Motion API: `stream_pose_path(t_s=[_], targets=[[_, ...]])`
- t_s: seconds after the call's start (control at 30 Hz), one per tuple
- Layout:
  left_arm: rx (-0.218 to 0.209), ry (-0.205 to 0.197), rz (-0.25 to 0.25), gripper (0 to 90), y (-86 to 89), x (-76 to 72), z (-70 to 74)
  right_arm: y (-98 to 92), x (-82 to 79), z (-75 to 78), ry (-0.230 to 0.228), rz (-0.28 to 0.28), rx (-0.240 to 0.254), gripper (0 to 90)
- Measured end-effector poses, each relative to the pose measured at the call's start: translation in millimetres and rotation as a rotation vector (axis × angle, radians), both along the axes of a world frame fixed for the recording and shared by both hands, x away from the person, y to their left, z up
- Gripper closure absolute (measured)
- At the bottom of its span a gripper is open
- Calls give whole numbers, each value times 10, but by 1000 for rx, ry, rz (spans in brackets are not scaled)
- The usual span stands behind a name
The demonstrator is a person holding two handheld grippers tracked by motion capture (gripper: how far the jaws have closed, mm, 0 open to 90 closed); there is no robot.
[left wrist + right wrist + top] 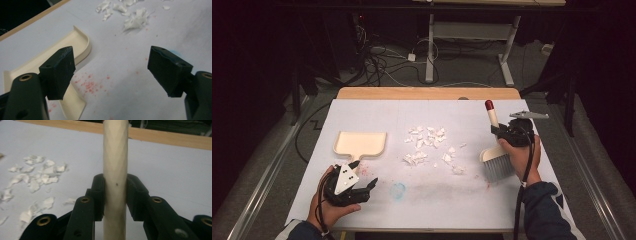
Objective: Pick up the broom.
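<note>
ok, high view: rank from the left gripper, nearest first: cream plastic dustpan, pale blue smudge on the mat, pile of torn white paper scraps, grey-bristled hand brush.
From the left gripper:
1. Pale blue smudge, just to its right. The cream plastic dustpan, just beyond it, is too close to rank apart.
2. Pile of torn white paper scraps, mat centre.
3. Grey-bristled hand brush, far right, held in the right gripper.

Table (pixel 362 210): dustpan (pixel 360 143), paper scraps (pixel 428 137).

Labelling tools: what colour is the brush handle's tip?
Dark red tip on the brush, clearest in the high view.
</note>
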State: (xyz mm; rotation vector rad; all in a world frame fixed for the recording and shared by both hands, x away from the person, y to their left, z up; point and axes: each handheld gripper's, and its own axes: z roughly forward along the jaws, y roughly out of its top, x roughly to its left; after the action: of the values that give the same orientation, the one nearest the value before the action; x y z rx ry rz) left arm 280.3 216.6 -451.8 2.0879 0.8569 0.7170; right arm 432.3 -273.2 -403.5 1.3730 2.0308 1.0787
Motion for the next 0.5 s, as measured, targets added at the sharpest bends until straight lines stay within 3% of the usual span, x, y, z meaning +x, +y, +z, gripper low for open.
stream_pose_path(t_s=[0.03, 0.13, 0.33, 0.37, 0.47, 0.5], targets=[[-24, 0, -10, 215, -52, 19, 37, 0, -33, 21, -15, 11, 7, 711], [-26, -24, -43, 215, -180, 39, 91, 6, -141, 118, -62, 28, 18, 712], [-51, -11, -118, 215, -485, 70, 176, 50, -343, 329, -150, 47, 58, 711], [-53, -17, -143, 215, -623, 85, 216, 73, -377, 352, -164, 50, 60, 711], [-54, -21, -172, 215, -759, 100, 256, 148, -466, 404, -196, 62, 65, 711], [-60, -29, -198, 215, -895, 113, 290, 179, -495, 419, -206, 63, 70, 711]])
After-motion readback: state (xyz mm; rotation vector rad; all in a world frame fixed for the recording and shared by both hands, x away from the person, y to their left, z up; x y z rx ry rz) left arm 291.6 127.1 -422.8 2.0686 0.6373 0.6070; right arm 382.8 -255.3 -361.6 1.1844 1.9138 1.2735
